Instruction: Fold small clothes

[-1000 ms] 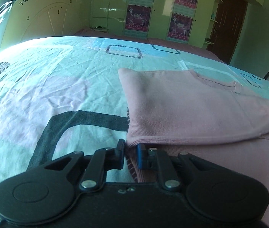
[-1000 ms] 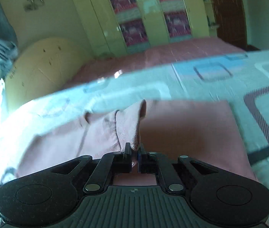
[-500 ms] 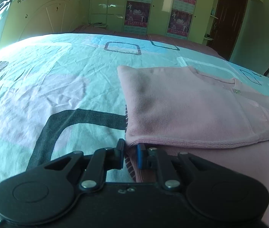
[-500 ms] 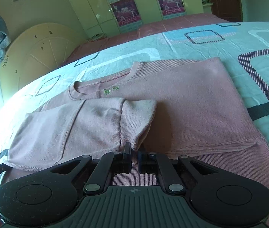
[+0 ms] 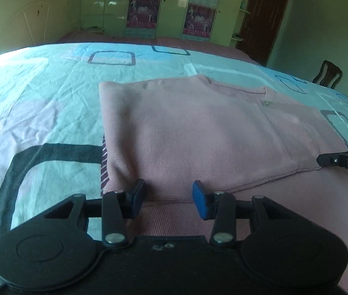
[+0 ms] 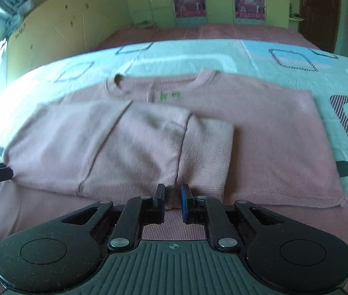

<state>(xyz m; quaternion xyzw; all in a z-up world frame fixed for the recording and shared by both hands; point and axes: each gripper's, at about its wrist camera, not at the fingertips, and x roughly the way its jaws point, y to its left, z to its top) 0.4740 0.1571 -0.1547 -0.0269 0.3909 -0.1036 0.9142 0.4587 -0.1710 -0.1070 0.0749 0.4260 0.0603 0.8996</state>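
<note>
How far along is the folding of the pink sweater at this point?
Done: one side of the pink sweater, sleeve included, lies folded across the body. In hand: nothing; the left gripper is open at the folded edge, and the right gripper has parted slightly. Left: the other side looks unfolded, and the hem near the grippers lies flat.

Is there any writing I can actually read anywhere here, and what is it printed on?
"DAS": white letters on the right tongs, cut off at the picture's edge.
Green neck label on the pink sweater: too blurred to read.
Posters on the wardrobe doors: print too small to read.
Dark marks on the headboard: unreadable.
</note>
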